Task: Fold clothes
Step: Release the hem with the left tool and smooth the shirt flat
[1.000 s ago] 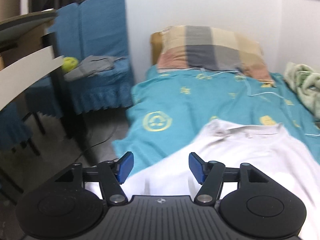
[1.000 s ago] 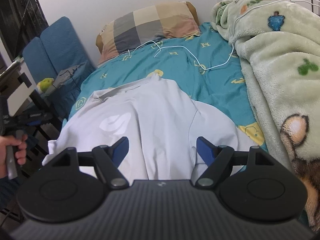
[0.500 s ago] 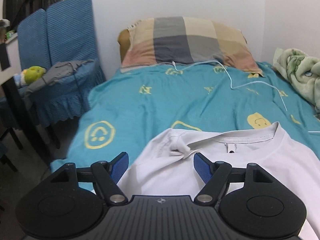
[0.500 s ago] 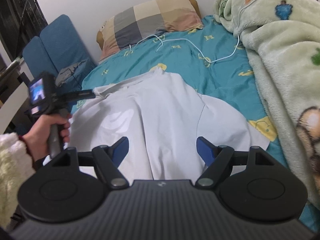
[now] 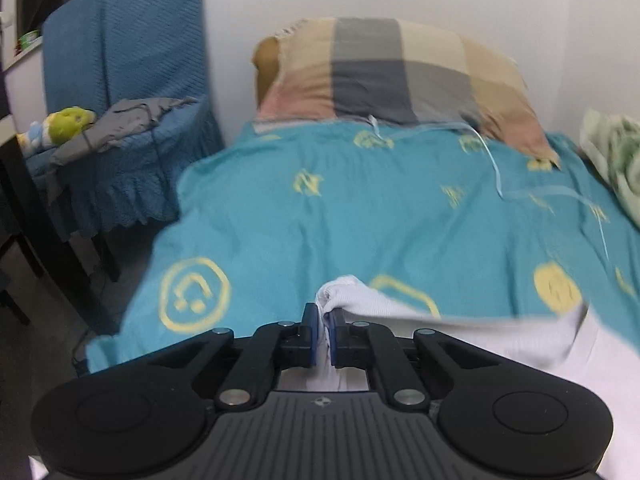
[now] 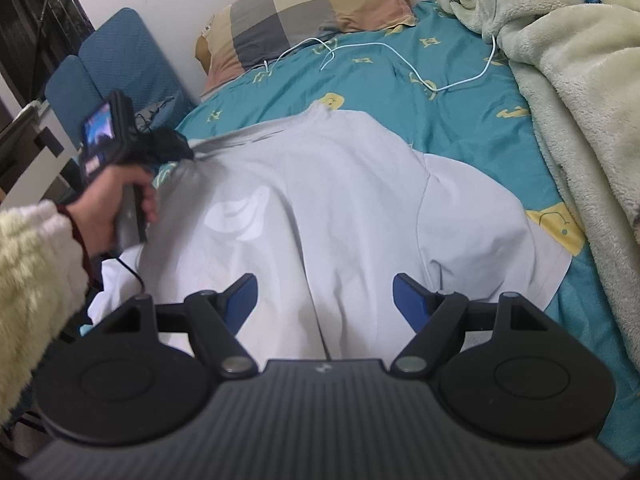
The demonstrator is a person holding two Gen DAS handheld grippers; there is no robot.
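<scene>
Teal bedsheet (image 6: 460,120) carries a white t-shirt (image 6: 320,208), spread flat mid-bed. Left gripper (image 5: 325,334) is clamped on the shirt's left shoulder edge near the collar. Right gripper (image 6: 325,300) hovers over the hem, jaws apart, holding nothing.

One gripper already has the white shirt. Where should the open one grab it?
Probably the far shoulder of the white T-shirt, near the collar, mirroring the left gripper. The right gripper could come from the fleece blanket side, where the sleeve seam lies flat and exposed.
</scene>
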